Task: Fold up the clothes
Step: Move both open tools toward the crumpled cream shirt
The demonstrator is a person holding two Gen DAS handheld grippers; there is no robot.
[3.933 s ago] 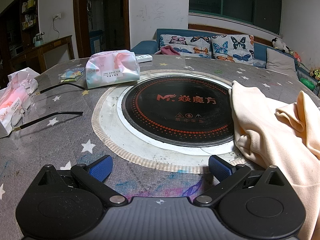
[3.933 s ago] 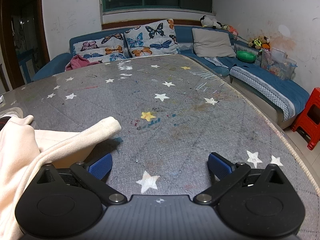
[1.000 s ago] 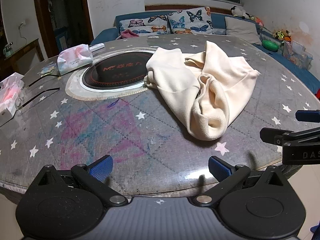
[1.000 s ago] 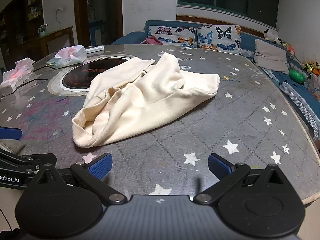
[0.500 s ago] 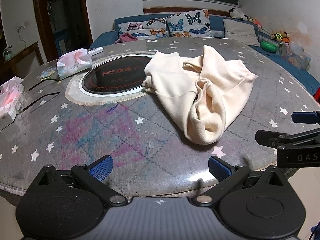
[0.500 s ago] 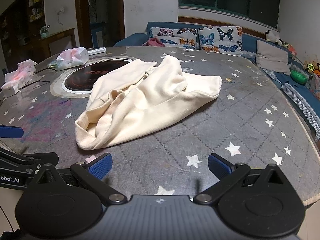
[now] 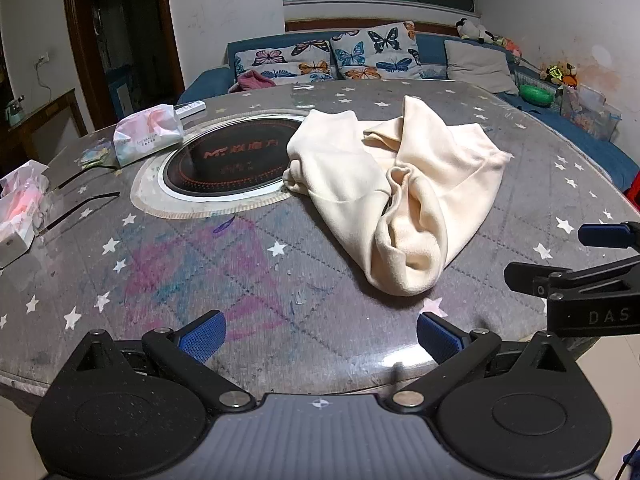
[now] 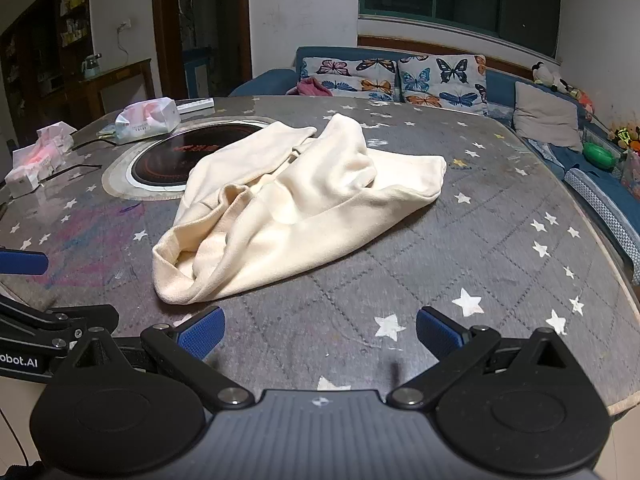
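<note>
A cream garment (image 7: 400, 196) lies crumpled in a heap on the round star-patterned table (image 7: 180, 272), its far left part resting over the rim of the black induction hob (image 7: 228, 160). The same garment (image 8: 288, 208) fills the middle of the right wrist view. My left gripper (image 7: 320, 336) hovers open at the table's near edge, short of the cloth, nothing between its blue pads. My right gripper (image 8: 318, 332) is open too, just right of the garment's nearest bunched end. Each gripper shows at the side of the other's view.
A pink and white tissue pack (image 7: 148, 132) and a remote sit beyond the hob. More tissue packs (image 7: 20, 208) and thin black rods lie at the left edge. A blue sofa (image 7: 360, 56) with butterfly cushions stands behind the table.
Both grippers pulled back from close over the table to its near edge, then edged slightly forward again. The garment has not moved in the last second.
</note>
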